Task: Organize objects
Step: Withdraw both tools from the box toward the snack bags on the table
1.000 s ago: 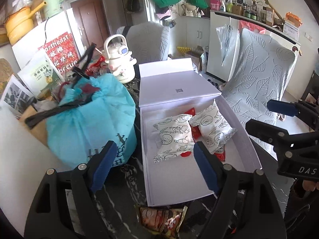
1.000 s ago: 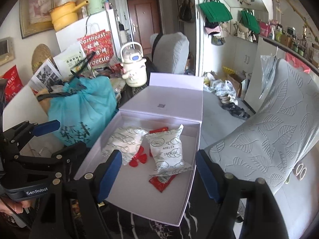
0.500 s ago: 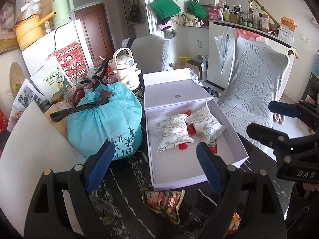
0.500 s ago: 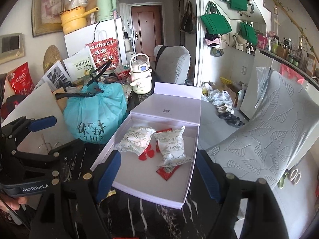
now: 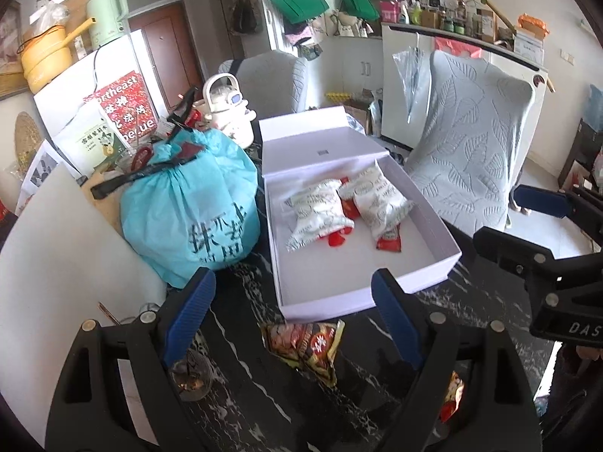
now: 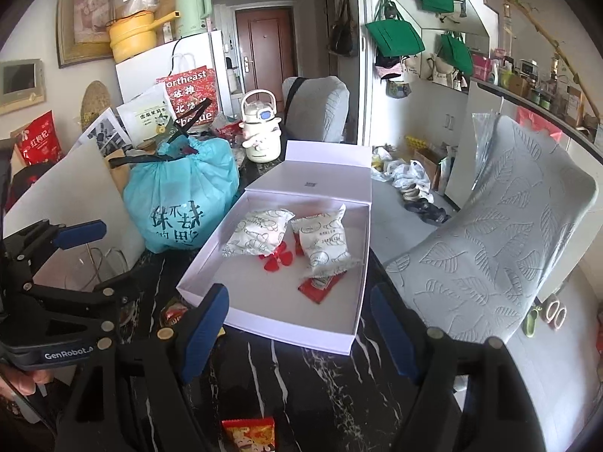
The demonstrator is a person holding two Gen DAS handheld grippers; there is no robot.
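The left tongs [image 5: 290, 312] stand spread with nothing between the blue pads; their jaws have just been opening. The right tongs [image 6: 299, 329] are spread and empty too. Both hang above the dark marbled tabletop [image 6: 312, 388], short of the white box [image 5: 339, 293].

Only the left wrist view shows the brown snack packet [image 5: 305, 346] lying just before the box's near wall, and a glass jar [image 5: 190, 371] by the left pad. Only the right wrist view shows the red packet [image 6: 250, 431] at the tabletop's near edge.

The box's long axis runs away from the tongs, with its lid [image 6: 324, 177] flipped open at the far end. Two white pouches [image 6: 258, 233] lie inside over red wrappers [image 6: 277, 258], and the near half of the floor is bare. A teal bag [image 5: 188, 203] touches the box's left wall; a grey chair [image 6: 486, 241] stands close on the right.
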